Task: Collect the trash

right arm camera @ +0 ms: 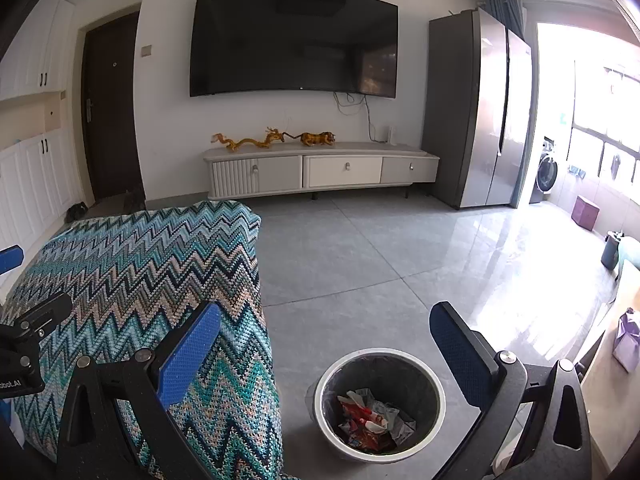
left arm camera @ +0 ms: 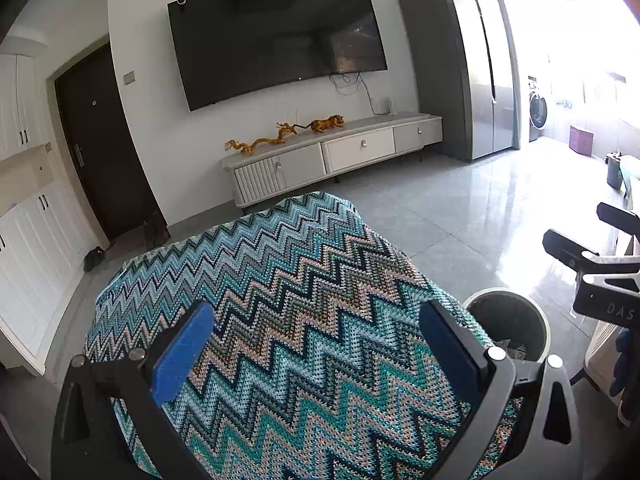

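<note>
The bin (right arm camera: 379, 404) stands on the grey tiled floor (right arm camera: 360, 248), just beside the right edge of the blanket-covered table, and crumpled wrappers (right arm camera: 372, 420) in red, white and clear plastic lie at the bottom of its dark liner. In the left wrist view only part of the bin (left arm camera: 508, 326) shows, half hidden behind the right blue pad of that gripper. The right gripper (right arm camera: 326, 354) hangs above the bin with its two blue fingers spread wide and nothing between them; its left finger is seen over the blanket's edge, its right finger over the floor. The left gripper (left arm camera: 316, 350) is likewise wide open and empty, poised over the zigzag blanket (left arm camera: 280, 300), which is bare of litter where it can be seen. The right gripper's black body enters the left view at the right edge. Further off, a TV (right arm camera: 294, 40) hangs on the white wall over a low cabinet (right arm camera: 320, 170) with golden figurines, a steel fridge (right arm camera: 480, 112) stands to its right, and a dark door (right arm camera: 110, 108) to its left.
</note>
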Demonstrator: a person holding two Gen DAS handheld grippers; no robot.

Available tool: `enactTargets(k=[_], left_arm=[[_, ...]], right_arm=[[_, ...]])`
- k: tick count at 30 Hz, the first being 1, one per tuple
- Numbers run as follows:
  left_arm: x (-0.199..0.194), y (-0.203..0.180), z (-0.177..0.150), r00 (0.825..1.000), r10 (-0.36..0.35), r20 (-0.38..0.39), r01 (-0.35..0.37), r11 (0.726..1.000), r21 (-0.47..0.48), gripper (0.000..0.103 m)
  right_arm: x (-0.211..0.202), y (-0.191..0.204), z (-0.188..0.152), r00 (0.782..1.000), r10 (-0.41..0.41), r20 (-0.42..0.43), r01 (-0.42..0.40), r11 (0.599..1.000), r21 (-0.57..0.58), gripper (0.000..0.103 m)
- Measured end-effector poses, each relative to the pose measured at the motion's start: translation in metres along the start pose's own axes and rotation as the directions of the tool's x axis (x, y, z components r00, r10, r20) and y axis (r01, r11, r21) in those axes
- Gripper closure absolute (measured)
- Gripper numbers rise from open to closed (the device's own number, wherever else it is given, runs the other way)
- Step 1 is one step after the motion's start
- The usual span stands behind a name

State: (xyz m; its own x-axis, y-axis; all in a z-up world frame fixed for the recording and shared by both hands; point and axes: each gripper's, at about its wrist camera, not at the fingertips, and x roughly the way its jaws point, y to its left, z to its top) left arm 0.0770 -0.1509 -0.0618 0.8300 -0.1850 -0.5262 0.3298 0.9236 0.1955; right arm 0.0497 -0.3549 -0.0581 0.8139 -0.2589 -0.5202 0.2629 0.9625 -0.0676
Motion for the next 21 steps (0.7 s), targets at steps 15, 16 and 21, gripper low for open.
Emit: enactTargets(k=[15, 16, 21], left_arm=[[0.0033, 0.0026, -0.0016, 1.0, 0.0, -0.008, 0.0, 1.0, -0.014, 0.0], [0.0034, 0.0027, -0.0016, 1.0, 0.0, -0.008, 0.0, 1.0, -0.013, 0.0], [0.004, 0.0029, -0.0024, 1.0, -0.002, -0.012, 0.002, 1.0, -0.016, 0.0]], right_arm=[[0.003, 0.0045, -0.0018, 1.0, 0.001, -0.008, -0.001, 1.0, -0.011, 0.0], [0.0032, 0.0047, -0.002, 1.0, 0.001, -0.009, -0.001, 1.0, -0.011, 0.0], [0.0037, 0.0056, -0.0026, 1.0, 0.002, -0.011, -0.003, 1.0, -0.013, 0.0]])
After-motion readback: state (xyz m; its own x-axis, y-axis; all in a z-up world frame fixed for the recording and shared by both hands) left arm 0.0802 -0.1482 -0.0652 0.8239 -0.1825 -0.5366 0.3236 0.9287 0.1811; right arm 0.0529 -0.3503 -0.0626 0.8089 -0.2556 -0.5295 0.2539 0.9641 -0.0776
